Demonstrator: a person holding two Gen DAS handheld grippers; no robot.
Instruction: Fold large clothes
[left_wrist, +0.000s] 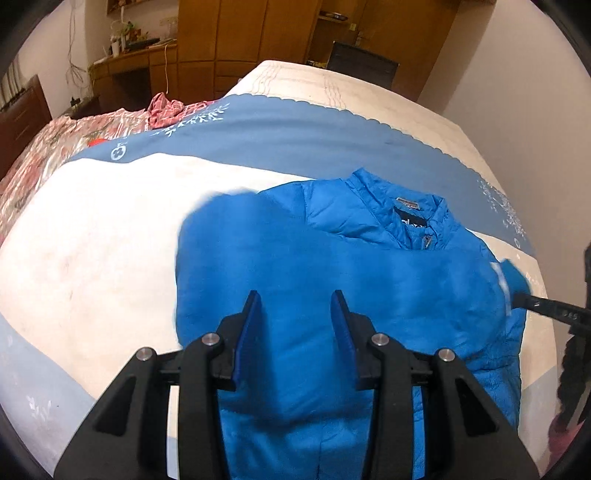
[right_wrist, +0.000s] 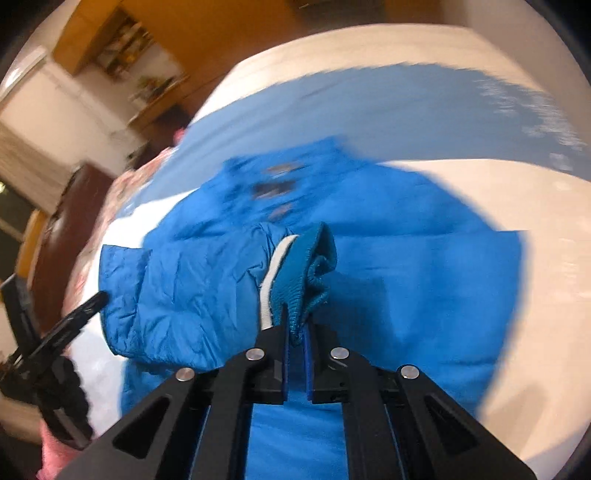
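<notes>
1. I see a bed (left_wrist: 369, 92) with a cream quilted mattress; it carries everything here.
2. A large blanket (left_wrist: 110, 229), white in the middle with a blue border (left_wrist: 295, 136), lies spread on the bed.
3. The blue puffer jacket (left_wrist: 369, 280) lies on the blanket, its collar toward 12 o'clock.
4. At 10 o'clock from the jacket a floral pink quilt (left_wrist: 55, 140) covers the bed side.
5. A crumpled red checked cloth (left_wrist: 164, 109) rests at 11 o'clock, on the quilt's edge.
</notes>
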